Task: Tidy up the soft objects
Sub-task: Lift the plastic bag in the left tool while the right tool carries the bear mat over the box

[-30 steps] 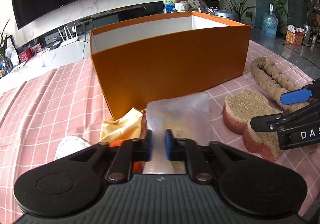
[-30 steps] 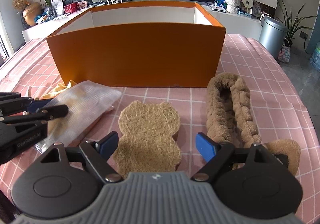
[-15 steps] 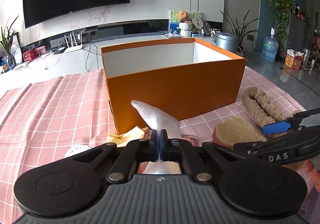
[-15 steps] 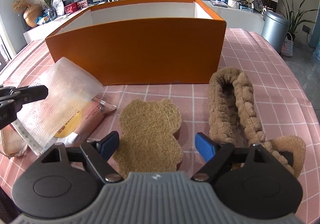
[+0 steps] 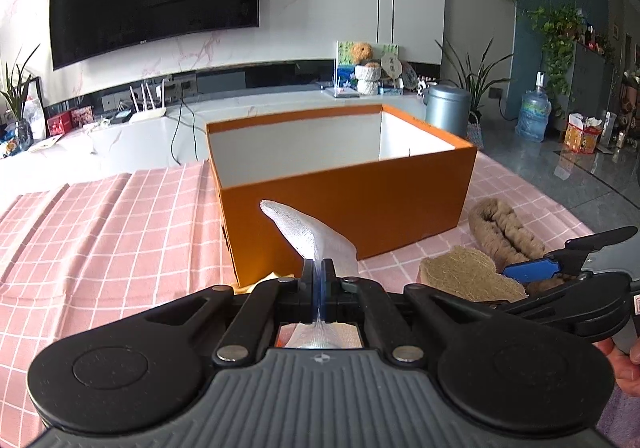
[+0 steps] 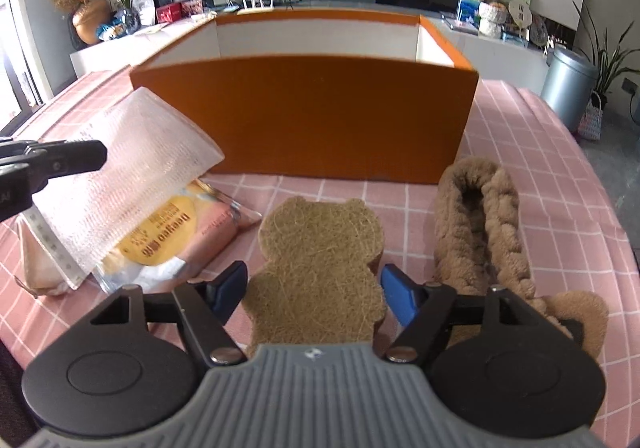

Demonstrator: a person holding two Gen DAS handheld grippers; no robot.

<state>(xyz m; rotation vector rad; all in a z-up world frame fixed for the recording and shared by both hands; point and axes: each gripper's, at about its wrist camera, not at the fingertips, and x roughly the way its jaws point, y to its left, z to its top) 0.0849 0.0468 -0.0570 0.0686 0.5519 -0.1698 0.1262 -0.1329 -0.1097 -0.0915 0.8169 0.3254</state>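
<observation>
My left gripper (image 5: 319, 280) pinches the bubble-wrap pouch (image 6: 132, 172) before the orange box (image 6: 312, 116); my right gripper (image 6: 314, 290), fingers closing, straddles the bear-shaped fibre pad (image 6: 320, 268) without touching.

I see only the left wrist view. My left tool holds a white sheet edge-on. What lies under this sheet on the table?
Observer: A pink packet with a round yellow label lies under the lifted bubble sheet.
Operator: Does the right tool grip the fibre pad?
Observer: No. The right tool is open. Its jaws have just been closing, with the bear-shaped fibre pad between them, not pressed.
</observation>
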